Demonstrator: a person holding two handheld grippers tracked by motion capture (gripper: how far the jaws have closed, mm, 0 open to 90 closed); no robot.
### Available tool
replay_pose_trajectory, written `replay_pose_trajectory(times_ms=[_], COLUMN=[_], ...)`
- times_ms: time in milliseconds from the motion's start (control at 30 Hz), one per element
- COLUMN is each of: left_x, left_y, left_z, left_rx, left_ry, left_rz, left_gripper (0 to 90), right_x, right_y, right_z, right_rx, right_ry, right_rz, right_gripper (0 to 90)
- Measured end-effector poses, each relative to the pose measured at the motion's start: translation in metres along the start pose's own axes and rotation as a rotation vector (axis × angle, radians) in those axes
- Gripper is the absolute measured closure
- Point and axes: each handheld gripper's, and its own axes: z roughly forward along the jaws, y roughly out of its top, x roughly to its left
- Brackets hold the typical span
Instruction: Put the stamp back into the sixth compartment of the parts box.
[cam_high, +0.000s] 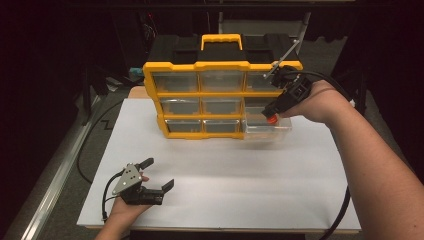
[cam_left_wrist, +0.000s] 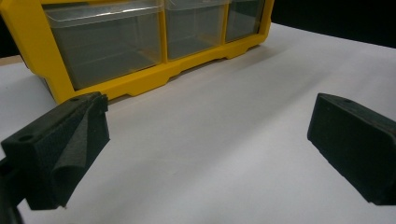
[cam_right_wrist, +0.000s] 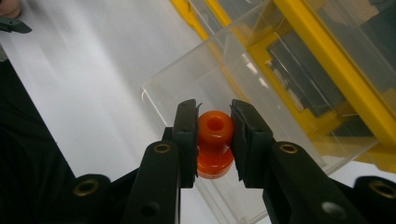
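On the white table (cam_high: 220, 165) stands our biggest object, a yellow organiser (cam_high: 215, 97) with three rows of clear drawers and a black case behind it. At its bottom right corner one clear drawer (cam_high: 267, 129) is pulled out toward us, open at the top. Over that drawer our right gripper (cam_high: 274, 114) points downward, its fingers (cam_right_wrist: 187, 140) closed tight on a small orange peg (cam_right_wrist: 215, 140), gripping its rounded head from both sides while its wider base hangs below. In the right gripper view the peg sits above the drawer's near part, close to the front wall.

We judge that the main risk is a release too near that front wall: the peg could strike the rim and bounce out onto the table, or roll off its edge. A second risk is the gripper body pressing down on the extended drawer, which sticks out well past the frame; a push there might tip it or pull it free of its slot. Because only the rounded head is pinched, the peg could also twist and drop early if the hand jerks.

Our left gripper (cam_high: 150, 180) rests low near the table's front left, fingers spread wide and holding nothing, well apart from the organiser, so it cannot steady the drawer if it shifts.
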Motion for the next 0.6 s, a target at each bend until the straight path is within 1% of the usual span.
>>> replay_pose_trajectory(times_ms=[233,300,433,533,600], left_x=[0.0002,0.0004,0.0003,0.0000,0.0002], left_y=[0.0001,0.0001,0.0002,0.0004,0.0004], left_z=[-0.0001,-0.0003,-0.0004,-0.0005,-0.0005], left_rx=[-0.002,-0.001,-0.001,-0.001,-0.001], left_ry=[0.000,-0.001,-0.002,-0.004,-0.004], left_rz=[0.000,0.001,0.002,0.005,0.003], left_gripper=[0.5,0.5,0.5,0.4,0.4], right_x=[-0.0044,-0.0055,-0.0071,-0.0071,-0.0075], right_y=[0.0083,0.0097,0.0105,0.0098,0.0090], right_z=[0.0013,0.0010,0.0008,0.0031,0.0059], right_rx=[0.002,0.001,-0.003,0.009,0.013], right_ry=[-0.022,-0.021,-0.030,-0.047,-0.047], right_rz=[-0.003,0.001,0.006,0.008,0.002], right_gripper=[73.9,74.0,74.0,73.9,73.9])
